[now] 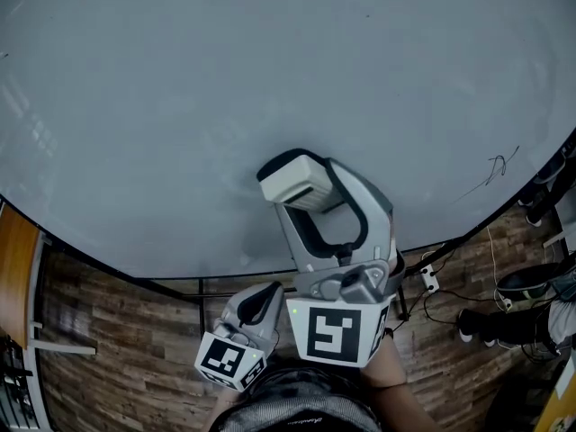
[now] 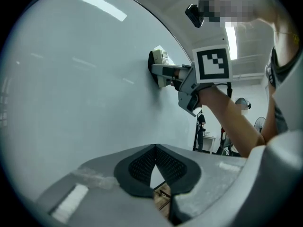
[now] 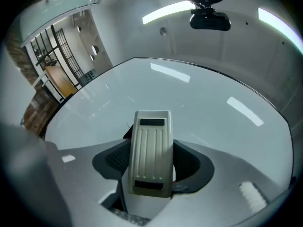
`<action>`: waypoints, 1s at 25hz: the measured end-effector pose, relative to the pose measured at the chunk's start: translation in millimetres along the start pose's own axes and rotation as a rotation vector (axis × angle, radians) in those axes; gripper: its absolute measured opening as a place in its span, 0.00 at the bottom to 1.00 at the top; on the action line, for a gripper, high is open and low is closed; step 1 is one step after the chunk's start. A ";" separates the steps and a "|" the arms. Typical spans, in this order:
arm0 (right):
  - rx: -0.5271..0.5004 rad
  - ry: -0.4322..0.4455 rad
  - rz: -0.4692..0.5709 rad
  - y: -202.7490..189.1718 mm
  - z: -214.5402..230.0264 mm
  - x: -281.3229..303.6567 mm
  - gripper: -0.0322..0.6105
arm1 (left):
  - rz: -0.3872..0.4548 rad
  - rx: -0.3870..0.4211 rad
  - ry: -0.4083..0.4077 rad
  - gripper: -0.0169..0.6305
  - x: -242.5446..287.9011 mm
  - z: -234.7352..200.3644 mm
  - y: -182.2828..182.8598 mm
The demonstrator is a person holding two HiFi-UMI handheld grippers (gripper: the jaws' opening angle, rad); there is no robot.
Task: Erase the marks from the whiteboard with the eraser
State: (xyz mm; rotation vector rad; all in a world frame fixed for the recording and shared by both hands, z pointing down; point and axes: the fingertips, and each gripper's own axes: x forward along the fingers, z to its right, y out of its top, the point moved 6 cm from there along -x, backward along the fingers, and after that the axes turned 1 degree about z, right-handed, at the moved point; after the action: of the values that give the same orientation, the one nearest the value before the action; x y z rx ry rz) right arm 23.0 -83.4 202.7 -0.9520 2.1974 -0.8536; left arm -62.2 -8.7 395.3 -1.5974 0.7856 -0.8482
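The whiteboard (image 1: 180, 106) fills most of the head view. My right gripper (image 1: 297, 183) is shut on a cream eraser (image 1: 292, 180) and presses its dark felt side flat against the board (image 3: 199, 103). From the right gripper view the ribbed back of the eraser (image 3: 150, 152) sits between the jaws. A thin black scribble (image 1: 498, 167) remains at the board's right edge. My left gripper (image 1: 255, 306) hangs low below the board, shut and empty (image 2: 154, 167). From the left gripper view the eraser (image 2: 160, 69) touches the board (image 2: 71, 79).
A dark frame edge (image 1: 180, 282) borders the board's bottom. Below it lie a wood-pattern floor (image 1: 117, 331), cables with a white plug (image 1: 430, 282), and dark shoes (image 1: 517, 282) at the right. A wooden panel (image 1: 16, 259) stands at the left.
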 end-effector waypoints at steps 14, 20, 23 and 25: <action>-0.018 -0.036 -0.080 -52.8 -26.1 -10.3 0.46 | -0.024 0.000 0.001 0.02 2.6 -11.6 -1.0; -0.052 -0.017 -0.144 -80.2 -58.5 -19.7 0.46 | -0.045 0.002 -0.021 0.02 1.1 -9.2 -3.9; -0.095 0.006 -0.179 -95.9 -78.5 -24.2 0.46 | -0.045 -0.013 -0.019 0.02 0.2 -10.0 -7.7; -0.135 0.030 -0.204 -105.8 -94.0 -27.0 0.46 | -0.052 -0.018 -0.017 0.02 -2.2 -12.3 -11.1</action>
State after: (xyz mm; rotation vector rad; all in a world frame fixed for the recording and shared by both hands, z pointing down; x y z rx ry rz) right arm 13.5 -89.3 346.4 -1.2531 2.2334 -0.8231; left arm -73.2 -11.3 407.6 -1.6452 0.7444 -0.8663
